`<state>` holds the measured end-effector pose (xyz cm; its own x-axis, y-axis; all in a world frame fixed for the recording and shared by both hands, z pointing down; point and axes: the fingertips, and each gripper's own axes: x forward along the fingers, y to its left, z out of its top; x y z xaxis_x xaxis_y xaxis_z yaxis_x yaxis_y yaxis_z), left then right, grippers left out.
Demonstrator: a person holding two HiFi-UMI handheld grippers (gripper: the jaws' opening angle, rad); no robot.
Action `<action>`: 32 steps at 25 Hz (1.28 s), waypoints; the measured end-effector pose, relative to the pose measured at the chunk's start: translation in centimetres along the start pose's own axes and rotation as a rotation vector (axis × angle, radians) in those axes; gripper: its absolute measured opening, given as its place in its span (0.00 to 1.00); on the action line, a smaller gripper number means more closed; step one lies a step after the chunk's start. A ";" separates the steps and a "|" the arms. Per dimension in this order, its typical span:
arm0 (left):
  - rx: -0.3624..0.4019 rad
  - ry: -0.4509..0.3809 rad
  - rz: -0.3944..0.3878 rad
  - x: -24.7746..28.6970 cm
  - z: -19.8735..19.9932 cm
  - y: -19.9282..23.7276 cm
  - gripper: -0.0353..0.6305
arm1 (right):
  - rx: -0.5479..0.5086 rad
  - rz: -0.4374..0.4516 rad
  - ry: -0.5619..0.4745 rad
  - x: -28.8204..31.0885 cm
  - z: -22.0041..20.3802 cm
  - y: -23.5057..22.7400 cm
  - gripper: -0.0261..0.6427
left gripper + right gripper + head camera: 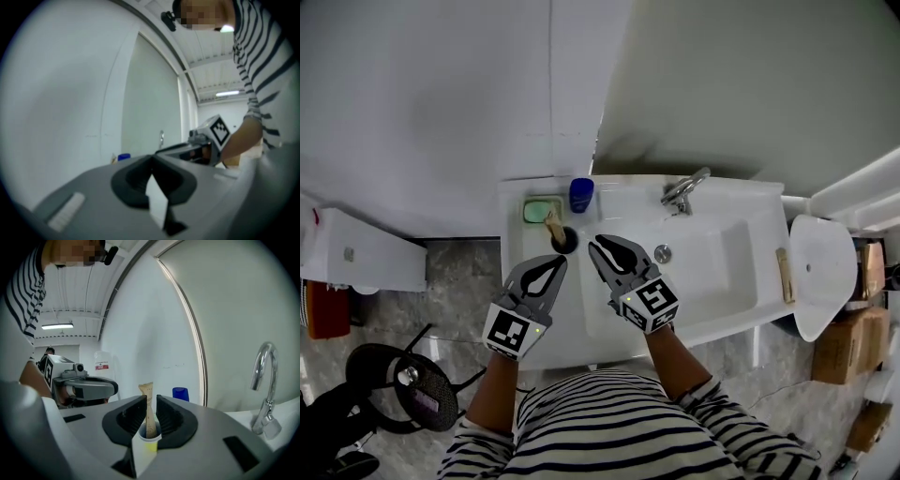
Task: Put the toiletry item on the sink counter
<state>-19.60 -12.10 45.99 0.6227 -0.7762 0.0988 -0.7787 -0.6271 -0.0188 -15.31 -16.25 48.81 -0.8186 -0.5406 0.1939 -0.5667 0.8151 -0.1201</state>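
A tan toiletry tube (pixel 552 225) stands in a dark cup (pixel 567 241) at the back left of the white sink counter (pixel 517 246). My right gripper (pixel 594 244) hovers just right of the cup and points at it. Its jaws stand a narrow gap apart, and in the right gripper view the tube (pixel 149 411) shows through that gap (pixel 151 401). In the head view the tips hold nothing. My left gripper (pixel 557 263) hangs in front of the cup, shut and empty (pixel 152 161).
A green soap dish (pixel 542 210) and a blue bottle (pixel 581 194) stand at the counter's back. The faucet (pixel 684 190) rises behind the basin (pixel 712 262). A toilet (pixel 821 272) stands to the right, cardboard boxes (pixel 844 345) beyond it, a black stool (pixel 405 384) at lower left.
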 end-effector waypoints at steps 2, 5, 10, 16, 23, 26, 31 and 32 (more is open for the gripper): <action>0.004 -0.012 -0.029 0.5 0.7 -0.8 0.06 | -0.012 -0.017 -0.024 -1.4 0.9 -0.1 0.09; 0.004 -0.044 -0.068 1.2 2.1 -2.4 0.06 | -0.016 -0.047 -0.062 -3.8 2.2 -0.3 0.09; -0.004 -0.090 -0.131 1.5 4.0 -4.7 0.07 | -0.028 -0.094 -0.115 -7.3 4.5 -0.2 0.09; -0.017 -0.127 -0.177 0.4 6.1 -6.9 0.06 | -0.039 -0.107 -0.155 -11.0 6.3 1.2 0.09; -0.028 -0.106 -0.185 -1.8 6.6 -7.9 0.06 | -0.051 -0.068 -0.204 -13.8 7.5 4.0 0.08; -0.040 -0.100 -0.178 -2.6 6.5 -7.8 0.06 | -0.032 -0.033 -0.219 -14.2 8.1 5.2 0.08; -0.063 -0.101 -0.173 -3.1 6.1 -8.3 0.06 | -0.016 -0.001 -0.194 -14.8 7.5 6.1 0.07; -0.068 -0.102 -0.180 -3.0 6.1 -8.6 0.06 | -0.016 -0.005 -0.193 -14.8 7.5 6.1 0.07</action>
<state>-14.30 -4.79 39.82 0.7538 -0.6571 -0.0069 -0.6557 -0.7528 0.0573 -7.34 -4.83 37.94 -0.8196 -0.5730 0.0044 -0.5702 0.8148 -0.1043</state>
